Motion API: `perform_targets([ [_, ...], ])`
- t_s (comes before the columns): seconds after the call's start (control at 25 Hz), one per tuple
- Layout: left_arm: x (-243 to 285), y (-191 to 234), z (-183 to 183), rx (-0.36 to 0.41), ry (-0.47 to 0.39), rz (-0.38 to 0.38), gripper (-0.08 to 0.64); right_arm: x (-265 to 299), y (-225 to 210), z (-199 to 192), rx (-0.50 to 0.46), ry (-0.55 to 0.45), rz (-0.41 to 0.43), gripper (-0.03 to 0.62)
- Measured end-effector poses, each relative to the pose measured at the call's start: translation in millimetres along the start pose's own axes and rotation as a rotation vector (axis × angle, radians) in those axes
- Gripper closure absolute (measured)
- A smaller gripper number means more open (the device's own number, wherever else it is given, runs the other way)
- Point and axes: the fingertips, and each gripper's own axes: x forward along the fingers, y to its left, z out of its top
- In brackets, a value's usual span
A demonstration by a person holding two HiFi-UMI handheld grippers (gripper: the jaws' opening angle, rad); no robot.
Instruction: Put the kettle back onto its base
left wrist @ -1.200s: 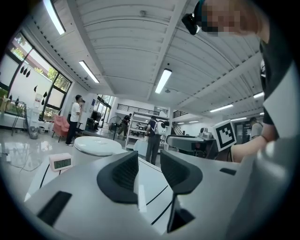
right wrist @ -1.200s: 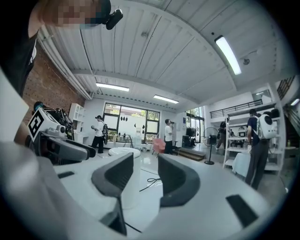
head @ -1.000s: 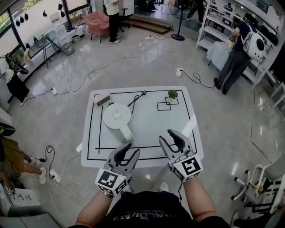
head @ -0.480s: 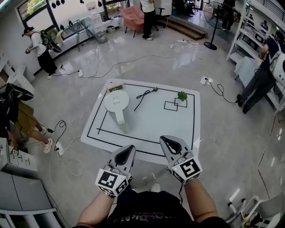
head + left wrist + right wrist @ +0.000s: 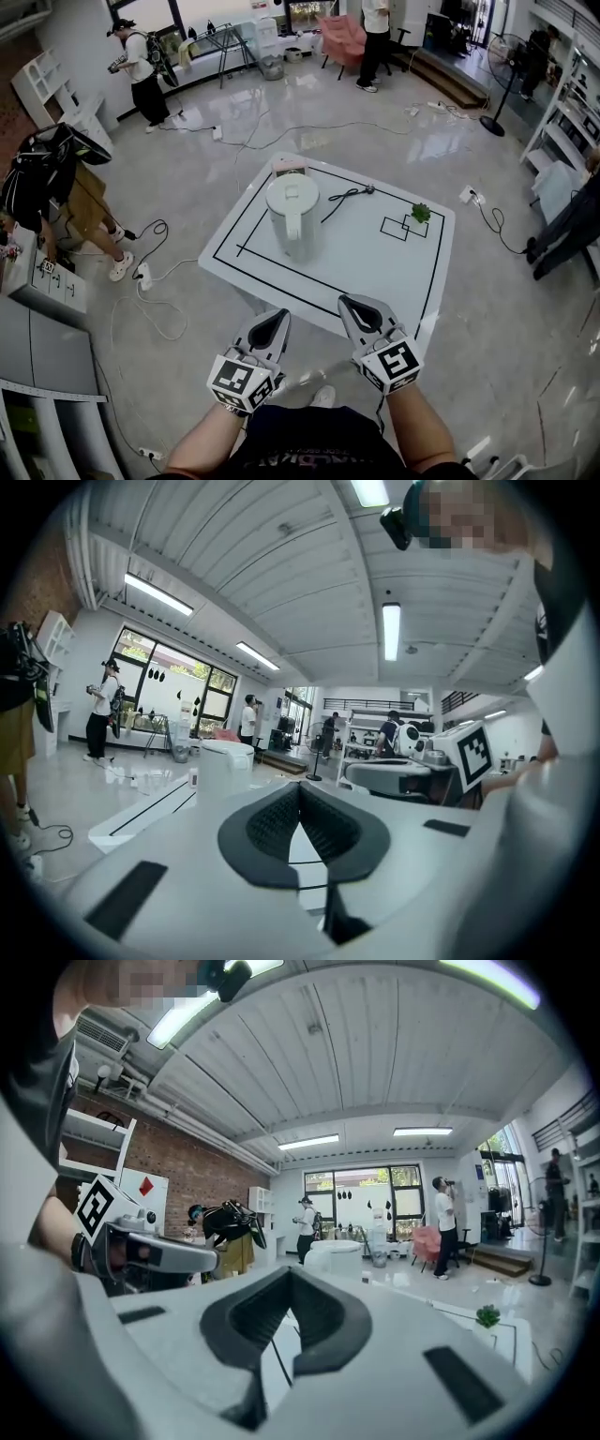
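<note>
The white kettle [image 5: 292, 216] stands upright on the left half of the white table [image 5: 375, 272], handle toward me. It also shows as a white kettle [image 5: 225, 759] far ahead in the left gripper view and as a white kettle [image 5: 333, 1252] in the right one. A black cord [image 5: 345, 195] lies to its right; I cannot make out the base. My left gripper [image 5: 277, 319] and right gripper [image 5: 354, 305] hang side by side short of the table's near edge. Both are shut and empty, as the left gripper [image 5: 300, 791] and the right gripper [image 5: 289, 1275] show close up.
A small green plant [image 5: 421, 213] sits by two black outlined squares [image 5: 398, 227] at the table's right. A pinkish box [image 5: 289, 167] lies behind the kettle. Cables [image 5: 150, 309] trail over the floor. People stand at the far left [image 5: 141, 70] and at the back [image 5: 375, 33].
Both grippers' jaws went from open to shut with nothing in them. They drew back from over the table's near edge. The view swung, so the table now sits skewed.
</note>
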Motion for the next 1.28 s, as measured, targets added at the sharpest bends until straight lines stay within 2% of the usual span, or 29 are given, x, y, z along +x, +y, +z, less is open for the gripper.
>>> perform_targets([
  [0.44, -43, 41, 3, -0.013, -0.005, 0.018, 0.555, 28, 50, 1, -0.010, 0.035, 0.014, 0.591],
  [0.76, -55, 50, -1, -0.013, 0.006, -0.042, 0.555, 31, 64, -5, 0.011, 0.051, -0.052, 0.591],
  [1.28, -49, 36, -15, -0.021, 0.054, -0.121, 0.555, 8, 57, -21, 0.066, 0.072, -0.146, 0.591],
])
